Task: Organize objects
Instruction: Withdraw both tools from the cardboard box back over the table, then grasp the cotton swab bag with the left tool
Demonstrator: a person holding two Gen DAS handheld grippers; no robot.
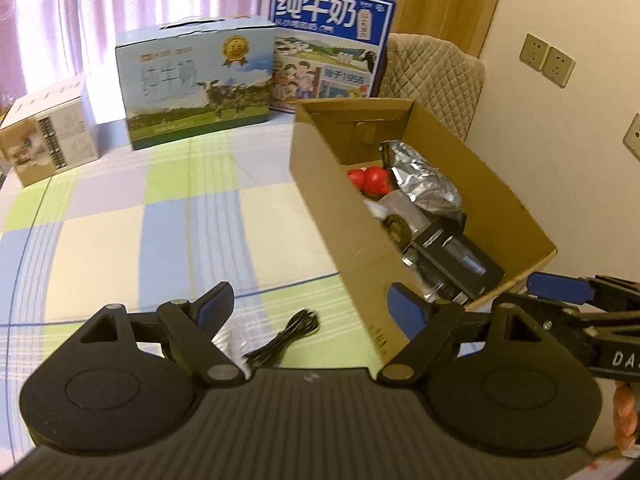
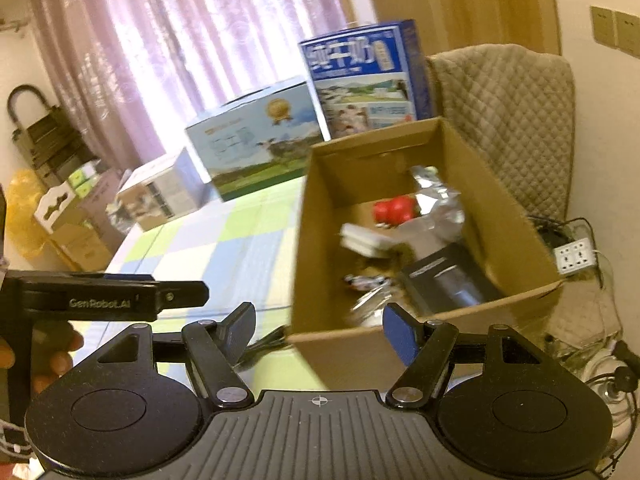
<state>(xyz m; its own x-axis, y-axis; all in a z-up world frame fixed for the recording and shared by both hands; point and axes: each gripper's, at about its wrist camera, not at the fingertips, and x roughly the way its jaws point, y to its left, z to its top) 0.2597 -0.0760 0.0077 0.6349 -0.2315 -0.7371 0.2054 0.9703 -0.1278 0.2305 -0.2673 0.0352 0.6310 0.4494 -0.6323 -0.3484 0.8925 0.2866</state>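
While both tools hang above the checked cloth, neither holds anything. Left gripper [image 1: 310, 308]: jaws spread wide, blue pads showing, empty. Right gripper [image 2: 319, 330]: jaws likewise wide apart, empty; it also shows at the right edge of the left wrist view, level with the near right corner of the carton.

Open cardboard box [image 1: 320, 184] sits on the tablecloth [image 1: 120, 232], toward the right side. Inside: a red object [image 1: 368, 179] near the middle, a crumpled silver foil bag [image 1: 424, 180] against the far right wall, a black rectangular case [image 1: 456, 256] toward the near end. Other small pieces lie under and beside these, too blurred to tell.

Coiled black cable [image 1: 286, 338] lies on the cloth outside the box, just beside its near left corner, between the left gripper's fingers in that view.

Far edge of the bed: two milk cartons, pale blue [image 1: 196, 84] and dark blue [image 1: 332, 40], side by side; a smaller white box [image 1: 48, 132] to their left.

Quilted chair back [image 2: 504, 120] stands behind the box.
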